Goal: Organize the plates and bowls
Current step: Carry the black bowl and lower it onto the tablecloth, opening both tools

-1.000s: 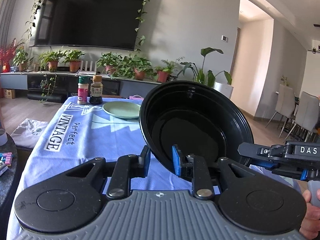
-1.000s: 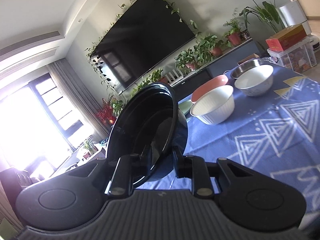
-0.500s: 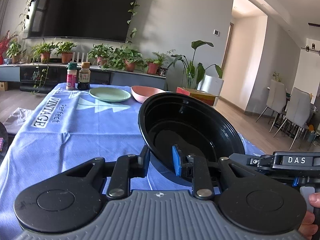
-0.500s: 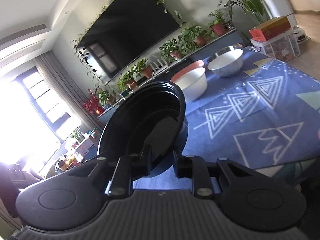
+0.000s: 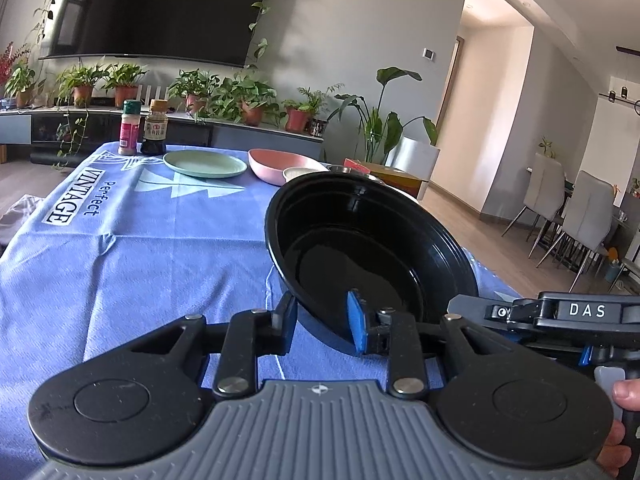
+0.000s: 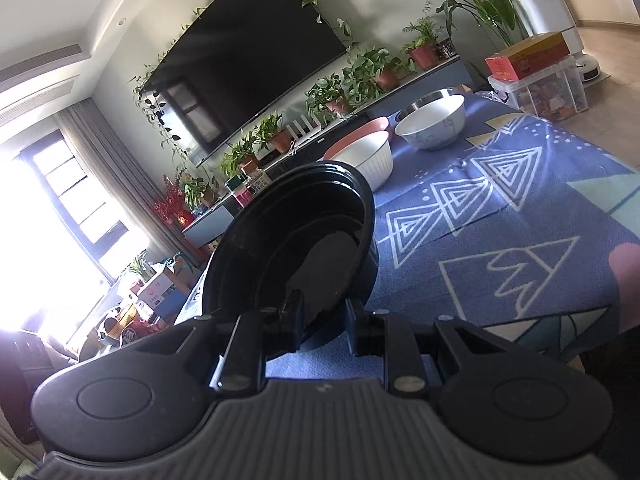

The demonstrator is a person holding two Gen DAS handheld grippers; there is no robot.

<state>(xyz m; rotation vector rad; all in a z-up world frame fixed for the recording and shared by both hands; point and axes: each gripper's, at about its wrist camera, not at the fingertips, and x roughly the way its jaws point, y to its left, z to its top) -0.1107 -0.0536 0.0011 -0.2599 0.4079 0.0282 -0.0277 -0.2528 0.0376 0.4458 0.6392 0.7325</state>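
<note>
Black and glossy, the bowl point(image 5: 360, 248) hangs tilted above the blue-clothed counter point(image 5: 140, 248), its rim clenched by both the left tongs point(image 5: 322, 318) and right tongs point(image 6: 322, 320). Farther back sit a green plate point(image 5: 204, 163), a pink bowl point(image 5: 280, 164) and two white bowls point(image 6: 370, 158), with what seems a steel bowl point(image 6: 420, 102) behind.

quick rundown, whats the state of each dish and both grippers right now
black bowl: tilted, off the tablecloth, rim clamped by both grippers
left gripper: shut on the black bowl
right gripper: shut on the black bowl
green plate: flat, empty
pink bowl: upright
ribbed white bowl: upright, contents hidden
patterned white bowl: upright, contents hidden
two bottles: upright, capped
</note>
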